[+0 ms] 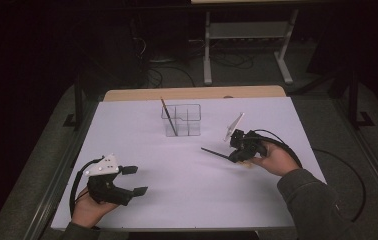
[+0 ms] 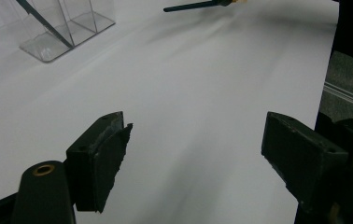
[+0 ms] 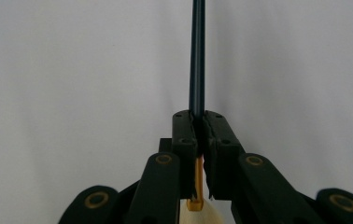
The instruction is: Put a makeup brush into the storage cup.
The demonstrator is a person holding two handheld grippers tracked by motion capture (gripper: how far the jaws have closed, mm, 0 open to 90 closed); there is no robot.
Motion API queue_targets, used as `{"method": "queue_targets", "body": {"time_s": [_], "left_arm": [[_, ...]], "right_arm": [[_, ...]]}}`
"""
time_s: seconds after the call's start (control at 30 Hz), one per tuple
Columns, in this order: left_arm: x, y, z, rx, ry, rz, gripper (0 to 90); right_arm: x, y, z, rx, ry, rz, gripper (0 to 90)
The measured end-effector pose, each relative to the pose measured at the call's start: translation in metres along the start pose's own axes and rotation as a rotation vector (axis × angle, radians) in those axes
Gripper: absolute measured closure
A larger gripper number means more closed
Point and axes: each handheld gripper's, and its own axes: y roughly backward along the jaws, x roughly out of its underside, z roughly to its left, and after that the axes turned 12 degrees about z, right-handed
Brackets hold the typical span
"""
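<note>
A clear plastic organizer (image 1: 182,120) (image 2: 79,23) with several compartments stands at the back middle of the white table (image 1: 177,200). One thin brush (image 1: 169,117) (image 2: 44,18) leans inside it. My right gripper (image 1: 233,156) (image 3: 201,123) is to the organizer's right, shut on a second brush (image 1: 216,154) (image 3: 197,56) (image 2: 193,5). Its dark handle points out past the jaws toward the left, a little above the table, and its gold ferrule and pale bristles lie behind the pads. My left gripper (image 1: 136,180) (image 2: 195,154) rests at the front left, open, with nothing between its jaws.
A bare wooden strip (image 1: 192,93) runs along the table's far edge. Behind it on the floor stand a metal frame (image 1: 247,45) and loose cables. A black cable (image 1: 347,175) loops off the table's right side. Open white surface lies between the two grippers.
</note>
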Motion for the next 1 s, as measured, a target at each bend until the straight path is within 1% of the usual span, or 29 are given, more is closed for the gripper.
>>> {"method": "queue_targets", "body": {"time_s": [0.17, 0.33, 0.53, 0.63, 1.0], "left_arm": [[0.0, 0.0, -0.001, 0.004, 0.005, -0.002, 21.6], [-0.001, -0.001, -0.001, 0.004, -0.002, -0.003, 21.6], [-0.002, -0.002, -0.002, 0.006, -0.008, -0.001, 21.6], [-0.002, -0.002, -0.002, 0.005, -0.012, 0.002, 21.6], [-0.003, -0.001, -0.003, 0.007, -0.018, -0.004, 21.6]], "right_arm": [[-0.002, 0.001, 0.006, -0.004, 0.019, -0.005, 83.0], [-0.005, 0.002, 0.011, -0.01, 0.036, -0.014, 83.0], [-0.009, 0.006, 0.02, -0.002, 0.069, -0.029, 83.0], [-0.012, 0.006, 0.023, -0.001, 0.083, -0.026, 83.0], [-0.023, 0.007, 0.035, -0.019, 0.122, -0.033, 83.0]]}}
